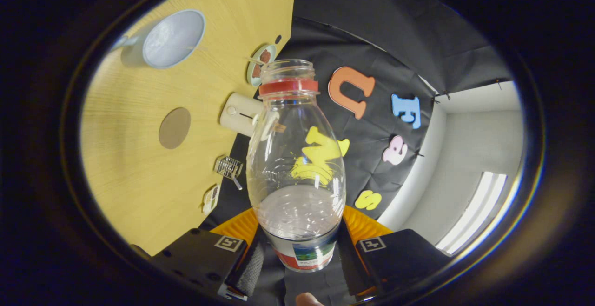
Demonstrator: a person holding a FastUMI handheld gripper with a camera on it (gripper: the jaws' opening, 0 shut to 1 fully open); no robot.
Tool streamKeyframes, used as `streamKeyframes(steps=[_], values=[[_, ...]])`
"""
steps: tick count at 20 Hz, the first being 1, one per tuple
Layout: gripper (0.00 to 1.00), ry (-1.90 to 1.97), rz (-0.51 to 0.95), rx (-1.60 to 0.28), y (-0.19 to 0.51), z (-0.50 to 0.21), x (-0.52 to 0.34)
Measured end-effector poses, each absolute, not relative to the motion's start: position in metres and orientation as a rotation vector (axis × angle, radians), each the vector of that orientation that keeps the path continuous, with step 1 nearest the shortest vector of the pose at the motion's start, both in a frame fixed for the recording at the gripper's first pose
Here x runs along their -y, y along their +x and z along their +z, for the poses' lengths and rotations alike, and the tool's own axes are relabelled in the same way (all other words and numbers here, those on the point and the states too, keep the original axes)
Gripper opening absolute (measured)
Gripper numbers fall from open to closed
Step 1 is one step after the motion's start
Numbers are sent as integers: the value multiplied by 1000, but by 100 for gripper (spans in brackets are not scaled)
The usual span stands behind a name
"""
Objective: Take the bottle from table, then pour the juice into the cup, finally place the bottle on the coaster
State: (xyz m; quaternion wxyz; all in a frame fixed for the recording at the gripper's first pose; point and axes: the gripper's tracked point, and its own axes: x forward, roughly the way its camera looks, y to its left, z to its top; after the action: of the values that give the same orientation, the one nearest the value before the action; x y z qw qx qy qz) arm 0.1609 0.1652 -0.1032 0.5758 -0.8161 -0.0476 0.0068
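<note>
2 padded fingers [251,269] of your gripper [302,259] press on the base of the bottle [296,166], one on each side, so it is clamped and lifted off the table [135,176]. The view is rolled sideways: the pale yellow wood-grain table stands off to one side of the bottle, the black cloth wall [395,41] behind it, and a white ceiling with a long strip light [472,213] on the other side. The bottle is clear ribbed plastic, uncapped, with a red ring at its neck and a little pale liquid near the label end. On the table you have a round white cup [172,38], a flat brown disc coaster [175,128] well apart from it, a cream rounded box [239,113] and a small wire basket [228,167].
</note>
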Motion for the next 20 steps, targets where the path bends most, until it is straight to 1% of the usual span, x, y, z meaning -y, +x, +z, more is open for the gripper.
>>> streamKeyframes(steps=[5, 10, 16, 20], values=[[76, -1914, 18, 134, 161, -102, -174], [76, -1828, 28, 139, 156, -101, -177], [76, -1623, 68, 72, 150, -110, -174], [76, -1505, 54, 55, 144, -101, -163]])
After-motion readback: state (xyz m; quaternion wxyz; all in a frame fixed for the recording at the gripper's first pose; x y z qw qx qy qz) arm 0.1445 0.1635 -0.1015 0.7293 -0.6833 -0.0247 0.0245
